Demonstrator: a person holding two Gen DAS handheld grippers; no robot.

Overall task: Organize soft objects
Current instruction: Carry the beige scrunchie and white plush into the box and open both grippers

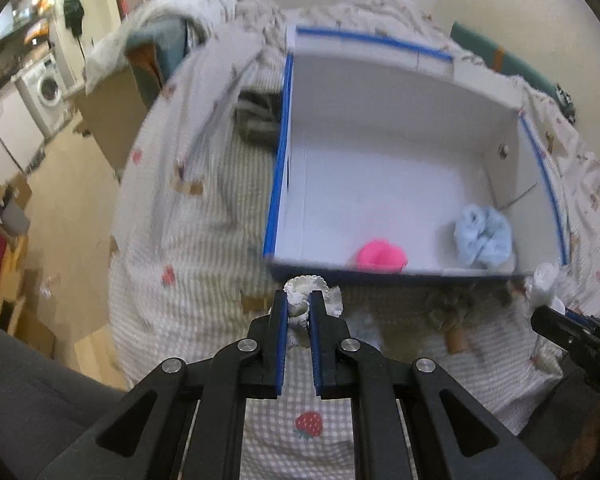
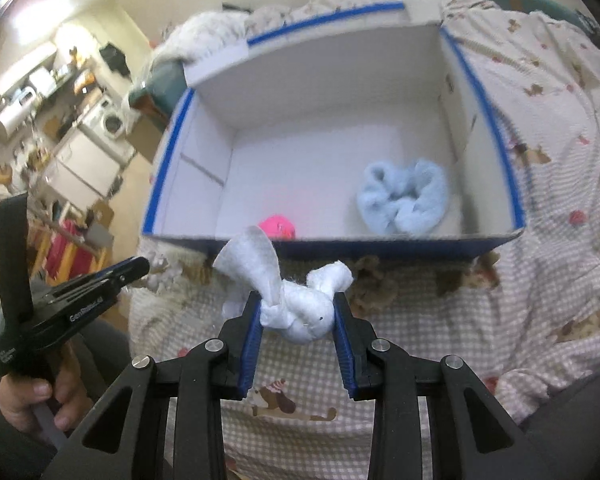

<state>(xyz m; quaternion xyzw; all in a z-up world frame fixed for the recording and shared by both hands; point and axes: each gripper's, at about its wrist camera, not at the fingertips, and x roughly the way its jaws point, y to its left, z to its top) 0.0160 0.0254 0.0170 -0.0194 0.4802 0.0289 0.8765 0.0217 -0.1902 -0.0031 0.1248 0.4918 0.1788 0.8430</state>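
Note:
A white box with blue-taped rims (image 1: 278,168) (image 2: 164,168) sits on the bed. Inside it lie a pink soft object (image 1: 381,255) (image 2: 277,227) and a fluffy light-blue item (image 1: 483,236) (image 2: 402,198). My left gripper (image 1: 299,307) is shut on a small cream lacy cloth bundle (image 1: 308,285), held just before the box's near wall. My right gripper (image 2: 298,314) is shut on a white soft toy with floppy ears (image 2: 300,312), also lifted just in front of the near wall. In the right wrist view, the left gripper (image 2: 138,268) shows at the left edge, held by a hand (image 2: 40,396).
The bed is covered by a checked sheet with strawberries (image 1: 204,240) and a bear-print quilt (image 2: 560,120). Brownish soft items (image 2: 376,284) (image 1: 452,308) lie against the box's near wall. A dark cloth (image 1: 258,118) lies left of the box. The floor drops off to the left (image 1: 72,208).

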